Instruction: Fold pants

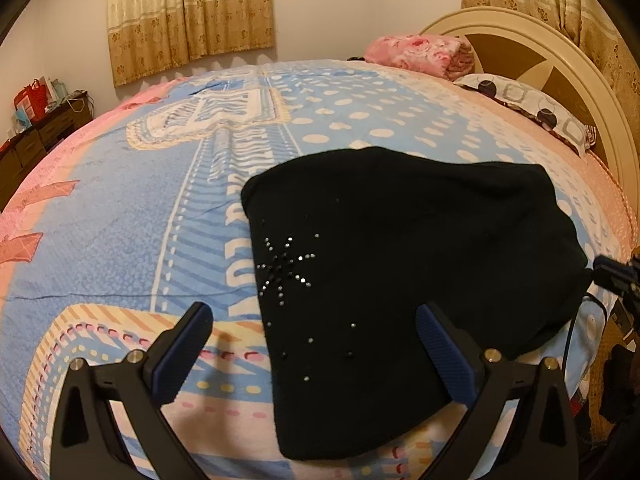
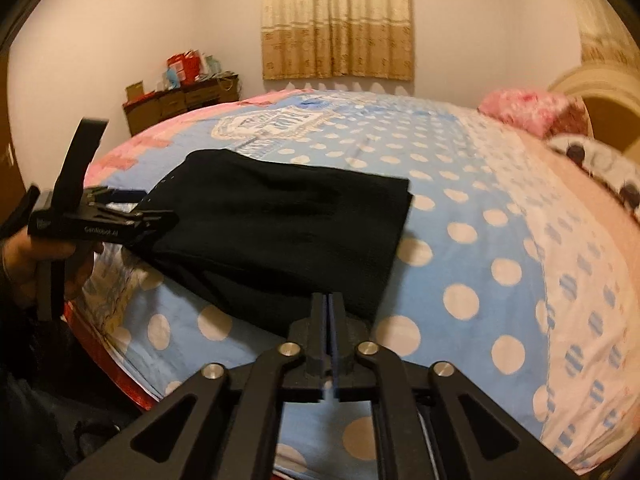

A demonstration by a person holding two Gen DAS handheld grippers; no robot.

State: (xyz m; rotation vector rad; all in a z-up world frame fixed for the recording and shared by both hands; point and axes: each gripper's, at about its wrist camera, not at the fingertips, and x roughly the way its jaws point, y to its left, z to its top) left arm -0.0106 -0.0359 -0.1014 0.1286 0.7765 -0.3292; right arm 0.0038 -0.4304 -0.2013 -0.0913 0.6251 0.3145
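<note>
The black pants (image 1: 400,264) lie folded into a thick pad on the bed, with a rhinestone star on their left part. My left gripper (image 1: 316,340) hovers open over their near edge; its right finger (image 1: 444,352) is above the cloth and its left finger (image 1: 188,348) above the sheet. In the right wrist view, the right gripper (image 2: 330,304) has its fingers pressed together on the near corner of the pants (image 2: 280,220). The cloth between the pads is black on black. The left gripper (image 2: 156,210), held by a hand (image 2: 24,256), reaches in at the pants' left end.
The bed sheet (image 1: 120,220) is blue with white dots and pink borders. A pink rolled blanket (image 1: 416,52), a patterned pillow (image 1: 532,108) and the headboard (image 1: 560,60) stand at the far right. A dark dresser (image 2: 180,100) with bags sits beyond the bed, and the bed's red edge (image 2: 108,356) runs below.
</note>
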